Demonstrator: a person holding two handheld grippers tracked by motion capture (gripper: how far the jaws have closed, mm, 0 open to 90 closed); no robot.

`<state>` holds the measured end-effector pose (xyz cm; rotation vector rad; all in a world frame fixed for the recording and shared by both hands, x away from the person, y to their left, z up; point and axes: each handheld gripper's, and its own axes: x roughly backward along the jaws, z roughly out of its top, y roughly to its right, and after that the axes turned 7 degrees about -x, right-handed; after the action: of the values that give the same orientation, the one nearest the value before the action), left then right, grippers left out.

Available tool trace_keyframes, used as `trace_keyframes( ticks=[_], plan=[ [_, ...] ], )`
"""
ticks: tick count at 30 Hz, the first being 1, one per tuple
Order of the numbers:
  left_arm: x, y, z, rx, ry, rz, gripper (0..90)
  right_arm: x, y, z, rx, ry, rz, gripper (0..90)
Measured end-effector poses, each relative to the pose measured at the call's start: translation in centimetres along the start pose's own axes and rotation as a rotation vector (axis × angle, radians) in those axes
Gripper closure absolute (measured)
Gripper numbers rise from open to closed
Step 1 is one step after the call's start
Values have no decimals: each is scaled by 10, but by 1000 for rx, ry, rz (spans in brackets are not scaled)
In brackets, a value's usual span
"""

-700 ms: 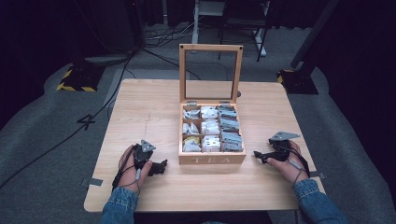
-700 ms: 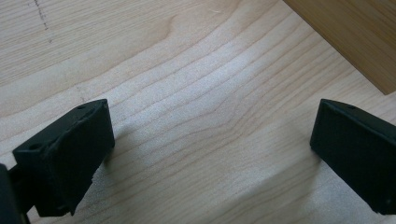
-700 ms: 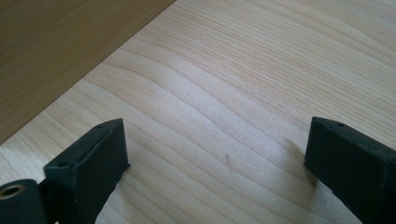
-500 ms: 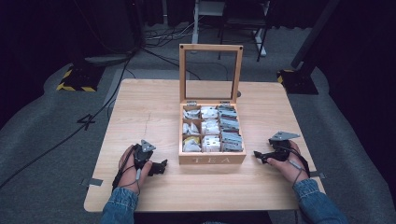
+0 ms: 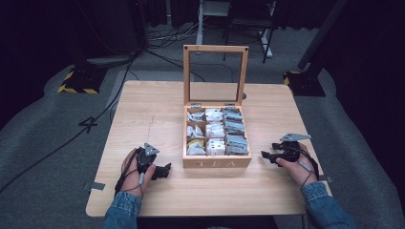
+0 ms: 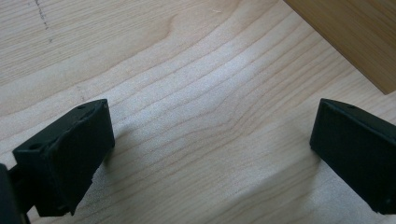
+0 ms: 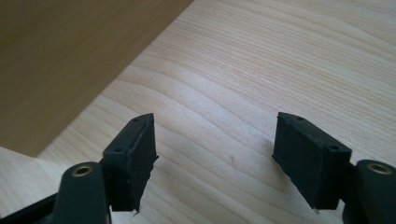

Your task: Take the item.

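Left gripper (image 5: 165, 170) is resting low on the table (image 5: 153, 114) with its jaws spread wide and nothing but bare wood grain between them; in the left gripper view (image 6: 212, 154) you can see both black pads well apart, and a corner of the tea box (image 6: 348, 32) peeks in just past the far jaw, near but not touching. The person's left hand (image 5: 133, 167) wraps the gripper body, grey three-cornered plate on top, cable trailing back along the denim sleeve. Right gripper (image 5: 266, 155) is the same deal on the other side: jaws standing open, empty, pointing in toward the box from its right side. In the right gripper view (image 7: 215, 158) the box's plain wooden side wall sits just ahead and off to one side of the jaws, close but with a gap of tabletop between. The tea box (image 5: 217, 163) itself sits between the two grippers, front face with TEA lettering turned toward the person, its glass-paned lid (image 5: 216, 74) standing upright at the far edge. Inside, the compartments are packed with tea bags (image 5: 215, 131), white and grey packets, plus something yellowish in the near compartment closest to the left gripper. Neither gripper touches the box.
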<state>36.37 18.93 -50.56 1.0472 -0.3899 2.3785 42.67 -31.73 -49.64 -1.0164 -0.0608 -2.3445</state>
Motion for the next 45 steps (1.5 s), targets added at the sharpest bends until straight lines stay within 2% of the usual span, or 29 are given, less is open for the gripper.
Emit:
trace_keyframes(
  ticks=[1,5,7,12,15,19,23,31,32,33,34,36,39,45],
  plan=[
    [0,0,0,0,0,0,1,3,0,3,-8,11,15,305],
    [0,0,0,0,0,0,1,12,-5,10,-14,41,24,307],
    [0,0,0,0,0,0,1,14,-6,12,-17,44,27,310],
    [0,0,0,0,0,0,1,30,-16,23,-31,55,73,331],
    [0,0,0,0,0,0,1,38,-29,31,-23,69,104,349],
    [0,0,0,0,0,0,1,40,-37,39,-11,58,141,376],
    [0,0,0,0,0,0,1,47,-45,54,4,81,157,402],
    [0,0,0,0,0,0,1,57,-62,64,18,96,184,435],
    [0,0,0,0,0,0,1,58,-65,65,22,97,187,443],
    [0,0,0,0,0,0,1,58,-76,68,34,91,191,459],
    [0,0,0,0,0,0,1,58,-76,68,34,91,191,459],
    [0,0,0,0,0,0,1,56,-90,71,59,76,205,465],
    [0,0,0,0,0,0,1,55,-104,77,81,69,224,475],
    [0,0,0,-2,-2,0,1,45,-121,88,95,60,250,501]
  ],
)
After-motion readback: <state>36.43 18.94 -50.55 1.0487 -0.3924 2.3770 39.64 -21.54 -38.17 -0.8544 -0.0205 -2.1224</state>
